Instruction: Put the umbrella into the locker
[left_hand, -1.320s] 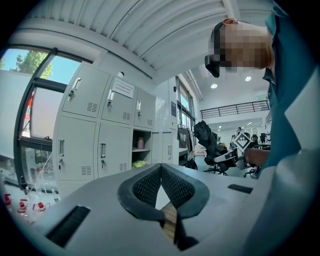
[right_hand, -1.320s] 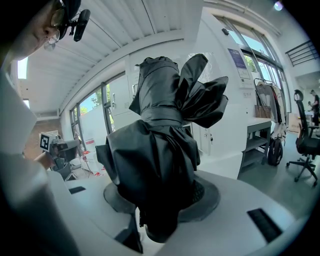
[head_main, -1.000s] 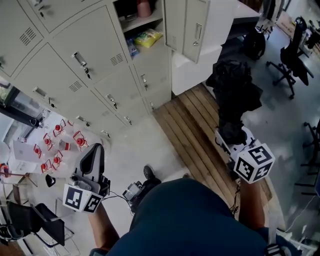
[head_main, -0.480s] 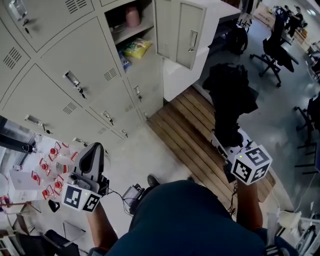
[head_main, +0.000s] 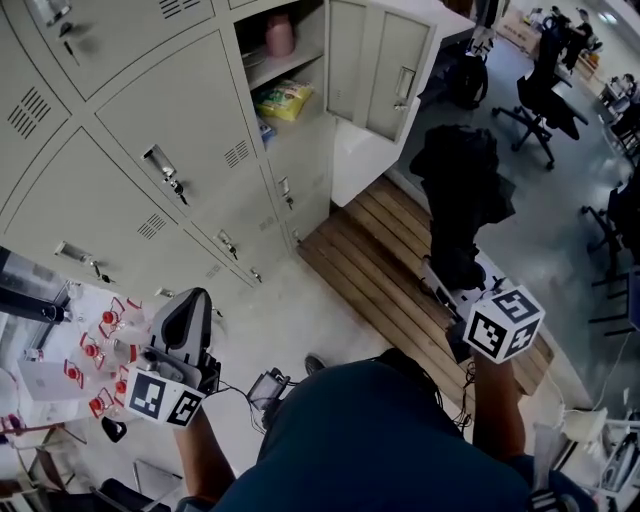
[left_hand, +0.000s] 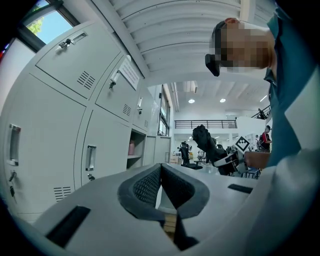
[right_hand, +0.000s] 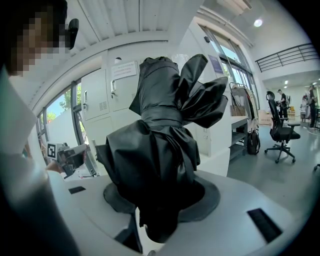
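I carry the folded black umbrella (head_main: 458, 190) pinched in my right gripper (head_main: 455, 290), bundle forward and aimed at the open locker (head_main: 300, 68) for stowing, while my left gripper (head_main: 187, 310), jaws pressed together on nothing, hangs free beside the closed doors.

No print can be read anywhere. A white paper notice (left_hand: 129, 73) is stuck on an upper locker door (left_hand: 112, 100), its lines too small to make out. Each marker cube (head_main: 503, 325) bears only black-and-white square patterns, not letters or numbers.
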